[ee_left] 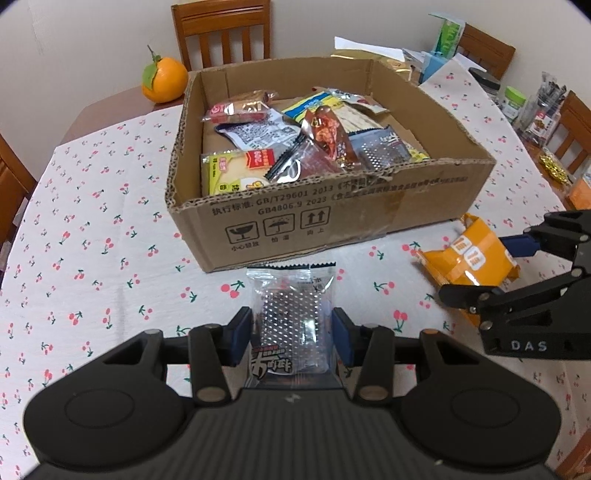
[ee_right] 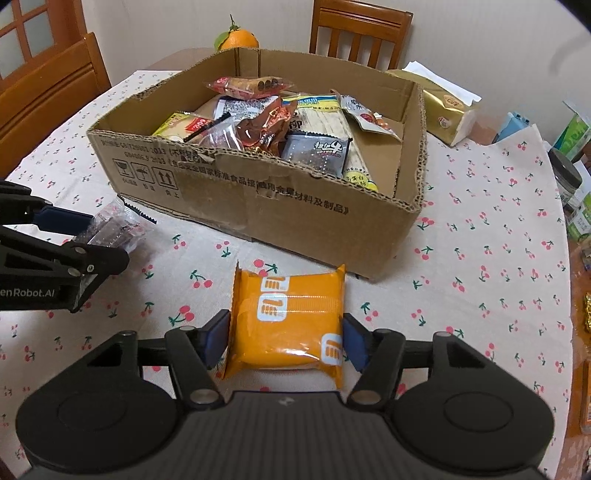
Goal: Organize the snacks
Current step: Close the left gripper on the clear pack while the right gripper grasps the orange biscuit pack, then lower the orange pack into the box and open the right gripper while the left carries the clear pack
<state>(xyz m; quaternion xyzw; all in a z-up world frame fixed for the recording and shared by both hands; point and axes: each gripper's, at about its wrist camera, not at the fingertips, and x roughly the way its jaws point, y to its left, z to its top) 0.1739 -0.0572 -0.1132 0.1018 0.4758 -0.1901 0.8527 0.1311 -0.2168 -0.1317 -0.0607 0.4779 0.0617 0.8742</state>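
Observation:
A clear and silver snack packet [ee_left: 288, 295] sits between the blue pads of my left gripper [ee_left: 291, 332], which is shut on it just above the cherry-print tablecloth, in front of the cardboard box [ee_left: 332, 218]. An orange snack packet [ee_right: 288, 310] lies on the cloth between the fingers of my right gripper [ee_right: 286, 339], whose pads touch both of its sides. The box [ee_right: 258, 199] holds several mixed snack packets. In the right wrist view my left gripper [ee_right: 103, 240] appears at the left with its packet. My right gripper [ee_left: 487, 269] shows at the right of the left wrist view.
An orange fruit [ee_left: 164, 79] with leaves stands behind the box's far left corner. A gold tissue pack [ee_right: 447, 110] lies behind the box at the right. Jars and cartons [ee_right: 569, 177] crowd the table's right edge. Wooden chairs [ee_left: 221, 33] surround the table.

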